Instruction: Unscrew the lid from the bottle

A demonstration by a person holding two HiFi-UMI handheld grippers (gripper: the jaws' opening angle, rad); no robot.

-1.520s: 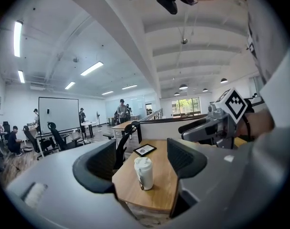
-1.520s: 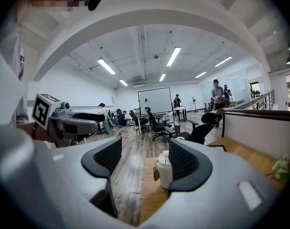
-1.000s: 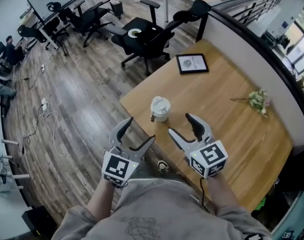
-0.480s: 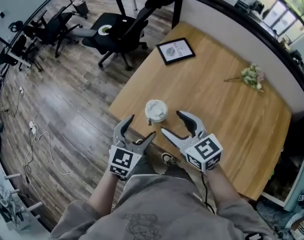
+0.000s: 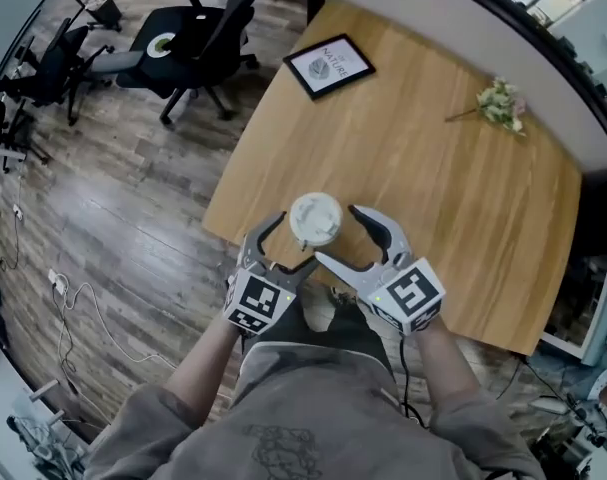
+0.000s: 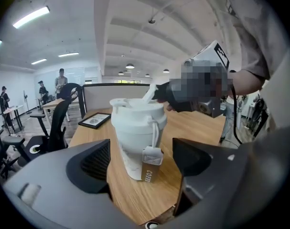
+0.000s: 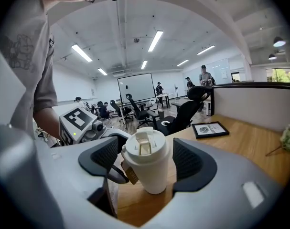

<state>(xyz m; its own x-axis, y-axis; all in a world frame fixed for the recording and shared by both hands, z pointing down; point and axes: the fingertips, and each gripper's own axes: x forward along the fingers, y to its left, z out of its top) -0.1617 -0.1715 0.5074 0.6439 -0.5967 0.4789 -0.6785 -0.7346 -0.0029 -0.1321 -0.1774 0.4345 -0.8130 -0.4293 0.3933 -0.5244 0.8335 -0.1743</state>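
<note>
Bottle [image 5: 314,220]: rigid white plastic, likely light, tippy. Best clamp body with left gripper [image 5: 295,240], lid [image 7: 144,146] with right gripper [image 5: 337,233]. Both jaws just opened wider, bottle between, untouched.

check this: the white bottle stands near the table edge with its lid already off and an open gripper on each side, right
The lid is not off: the right gripper view shows it on the bottle. The rest holds: near the table edge, left gripper and right gripper open either side, jaws having just opened further, nothing pressed between them.
</note>
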